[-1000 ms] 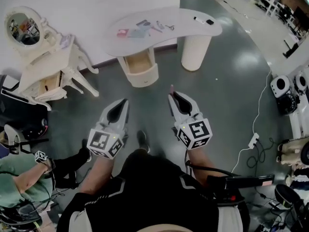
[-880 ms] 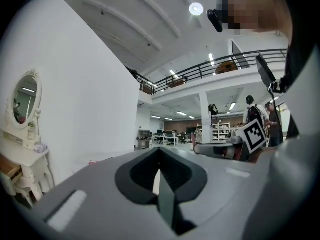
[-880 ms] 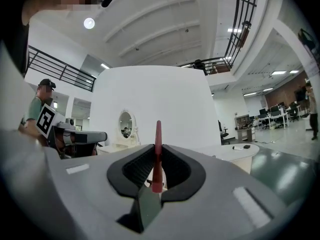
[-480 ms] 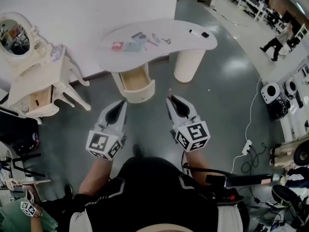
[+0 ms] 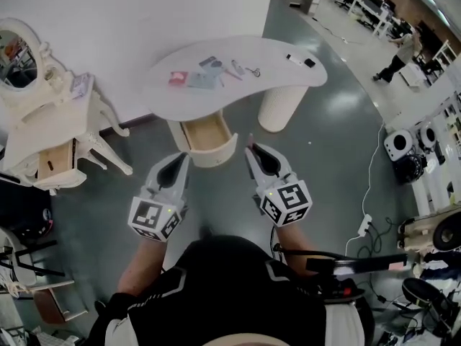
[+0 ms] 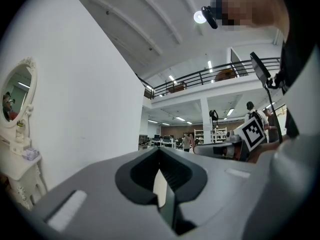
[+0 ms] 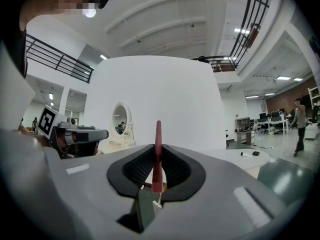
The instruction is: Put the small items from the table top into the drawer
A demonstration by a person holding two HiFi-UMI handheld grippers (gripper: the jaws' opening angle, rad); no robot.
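A white curved table (image 5: pixel 288 78) stands ahead with its drawer (image 5: pixel 205 132) pulled open below the top. Small items lie on the top: a pink card (image 5: pixel 177 77), bluish pieces (image 5: pixel 205 78), a small metal item (image 5: pixel 252 71), and a white pen and a black piece (image 5: pixel 301 60). My right gripper (image 5: pixel 252 150) is shut on a thin reddish stick (image 7: pixel 158 154) that pokes out past its tips, held in the air short of the drawer. My left gripper (image 5: pixel 182 157) hangs beside it, shut and holding nothing. Part of the table top (image 7: pixel 235 156) shows in the right gripper view.
A cream vanity with an oval mirror (image 5: pixel 43 114) stands at the left against the white wall. White machines (image 5: pixel 403 146) and a cable with a power strip (image 5: pixel 364 225) are on the grey floor at the right. A person (image 5: pixel 400 52) walks far off.
The table and open drawer have come closer and lower in the head view. The seated person at the lower left has dropped out of view. Both grippers keep their pose and grip.
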